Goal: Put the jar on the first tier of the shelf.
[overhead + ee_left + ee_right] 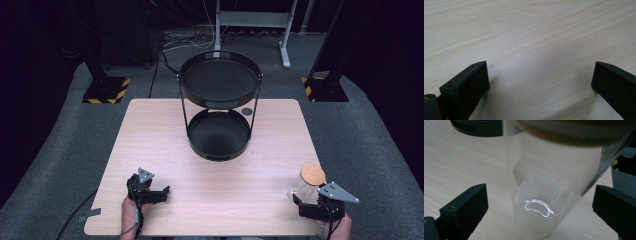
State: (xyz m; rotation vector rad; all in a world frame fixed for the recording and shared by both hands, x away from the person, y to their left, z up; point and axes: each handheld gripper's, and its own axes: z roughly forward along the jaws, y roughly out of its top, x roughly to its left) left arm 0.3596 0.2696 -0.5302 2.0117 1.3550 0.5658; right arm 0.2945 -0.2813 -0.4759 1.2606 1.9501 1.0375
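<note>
Standing upright near the right front corner of the pale wood-grain surface point(210, 175) is a clear glass jar with a round wooden lid point(308, 181). Your right gripper point(299, 199) is just behind it, on your side. In the right gripper view the clear jar point(549, 182) rises between the two black fingers point(466, 205), which are spread wide on either side of it with a gap to the glass on each side; they are not touching it and hold nothing. The wooden lid point(574, 131) runs blurred across the top of that view.

Your left gripper point(162, 192) rests low near the left front of the surface, well apart from the jar. Its fingers point(469, 85) are also spread wide in the left gripper view, with bare wood point(536, 50) between them and nothing in their grasp.

Farther out, at the middle and back of the surface, stands a black two-tier round metal tray stand point(220, 80), the upper tray over the lower one point(218, 135). Both trays look empty. Beyond the surface lies grey carpet point(60, 135), with yellow-and-black striped stand bases point(106, 91) on both sides.
</note>
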